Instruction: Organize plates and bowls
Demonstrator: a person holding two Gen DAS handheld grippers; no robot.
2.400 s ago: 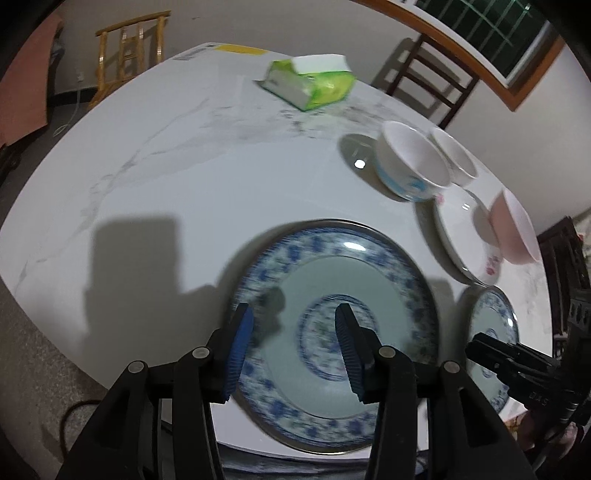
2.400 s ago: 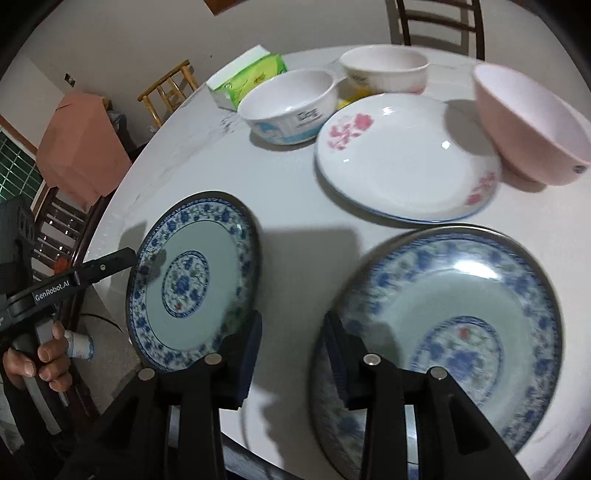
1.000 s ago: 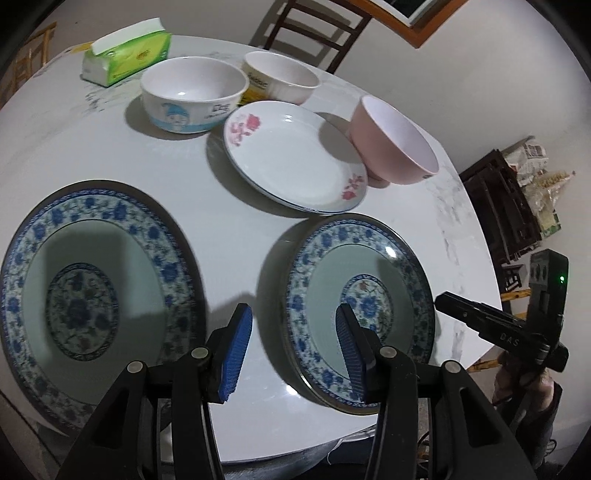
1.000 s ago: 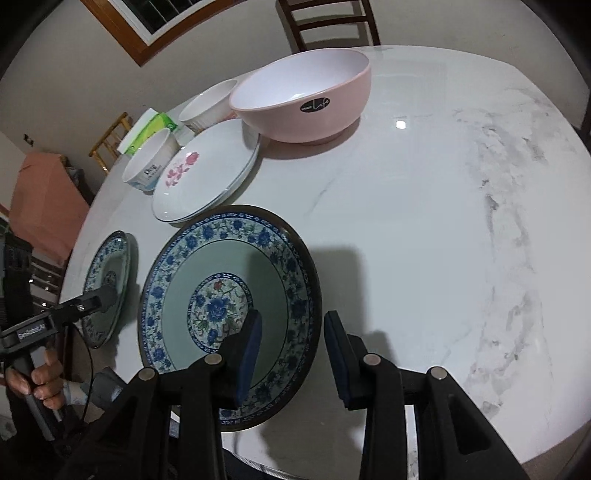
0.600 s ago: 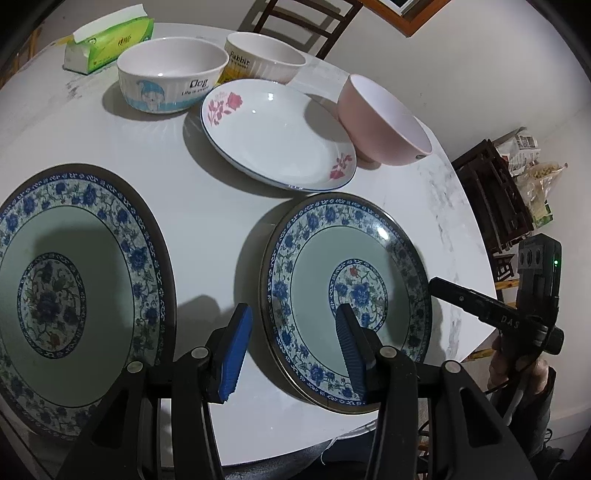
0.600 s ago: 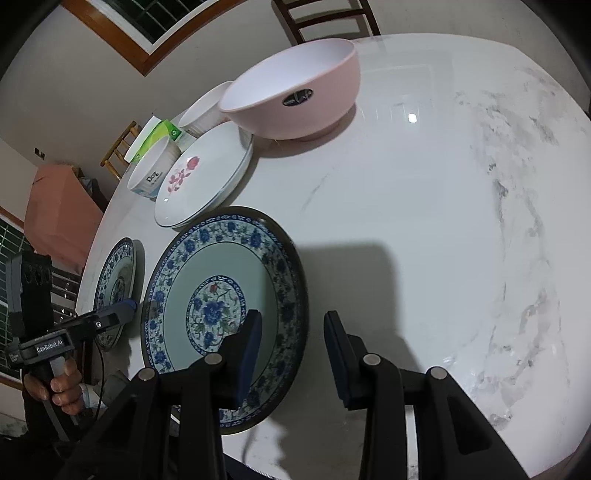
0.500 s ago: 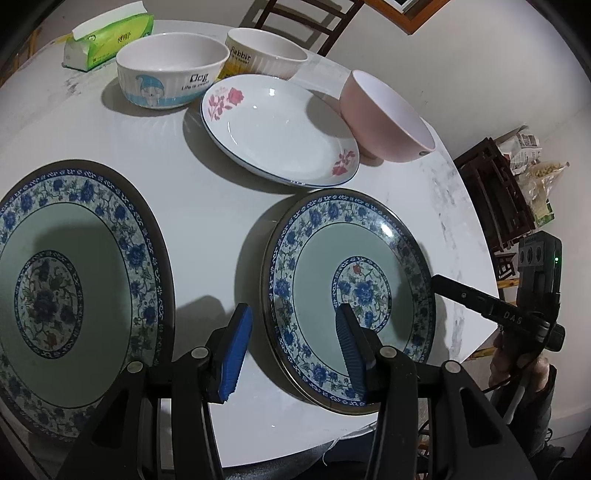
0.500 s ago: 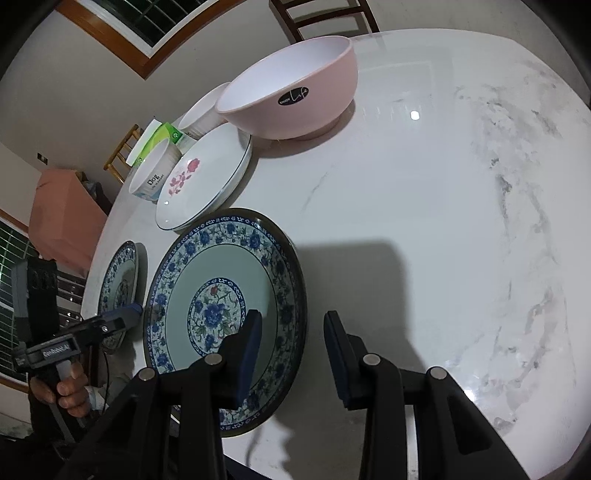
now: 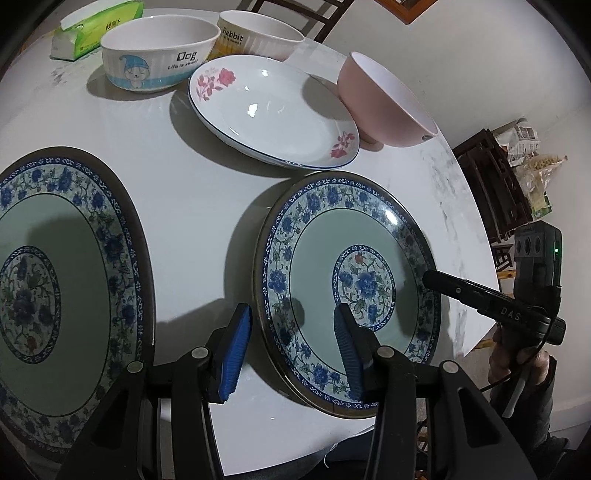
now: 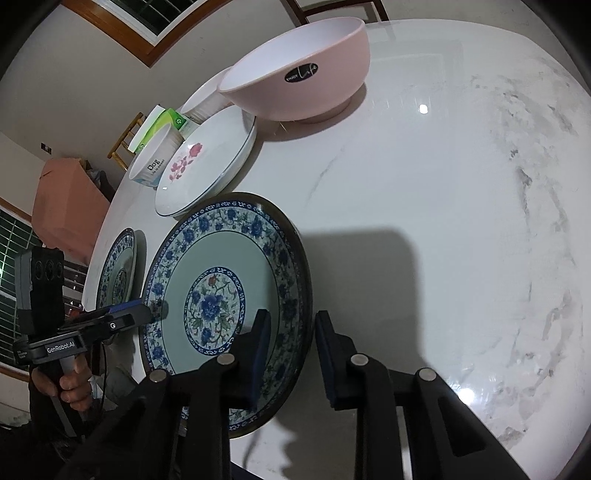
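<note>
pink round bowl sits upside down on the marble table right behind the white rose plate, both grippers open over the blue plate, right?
Not quite: the pink round bowl stands upright, its white inside showing in the right wrist view. It does sit behind the white rose-patterned plate, and the left gripper and right gripper are open at the blue floral plate.

Right gripper [image 10: 291, 334], jaws apart, astride blue floral plate [image 10: 221, 295] rim.

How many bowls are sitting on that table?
3. The pink bowl sits right of the rose plate; the Dog bowl is left of it; the Rabbit bowl is behind. None seems hidden.
</note>
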